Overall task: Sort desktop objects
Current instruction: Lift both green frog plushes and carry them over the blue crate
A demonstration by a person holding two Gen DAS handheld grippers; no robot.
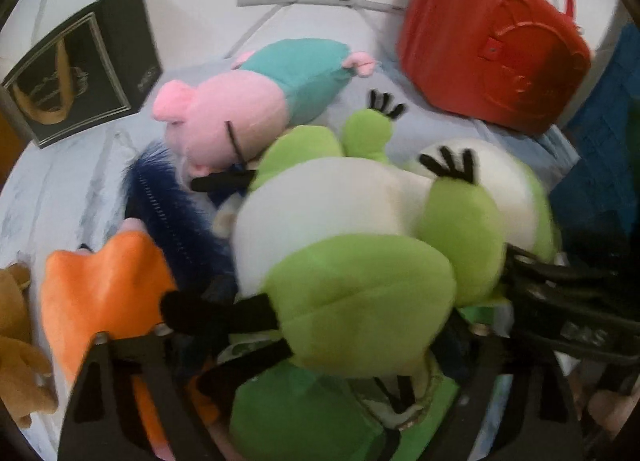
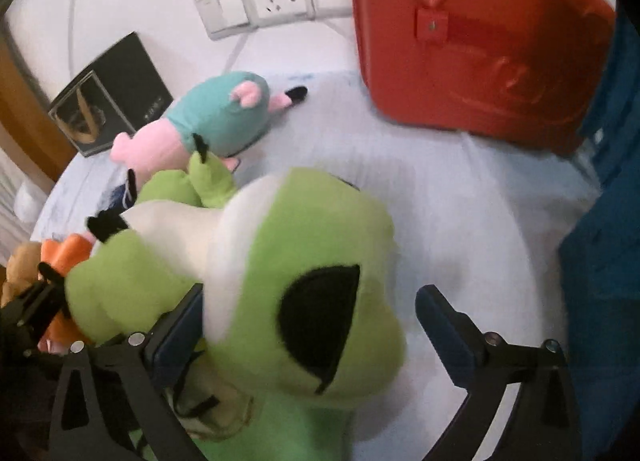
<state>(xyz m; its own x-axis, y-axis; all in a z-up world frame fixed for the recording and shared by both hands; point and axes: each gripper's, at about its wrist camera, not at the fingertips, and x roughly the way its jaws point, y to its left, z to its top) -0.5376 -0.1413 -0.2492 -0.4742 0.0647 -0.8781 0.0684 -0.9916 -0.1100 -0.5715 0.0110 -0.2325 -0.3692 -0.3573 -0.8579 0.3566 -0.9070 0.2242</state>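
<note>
Left wrist view: the frog (image 1: 360,293) fills the left gripper (image 1: 320,341); whether its jaws pinch it is unclear. A slack hold could drop it onto the pig (image 1: 240,109) ahead.

Right wrist view: the right gripper (image 2: 308,325) has spread jaws, the frog's head (image 2: 320,301) lying between them, far pad clear, so closing may only catch loose plush.

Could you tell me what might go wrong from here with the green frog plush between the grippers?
The right gripper has only its left finger against the frog plush; the other stands clear, so it may slip. Lifting could also drag the pig plush and orange plush that crowd against it.
</note>
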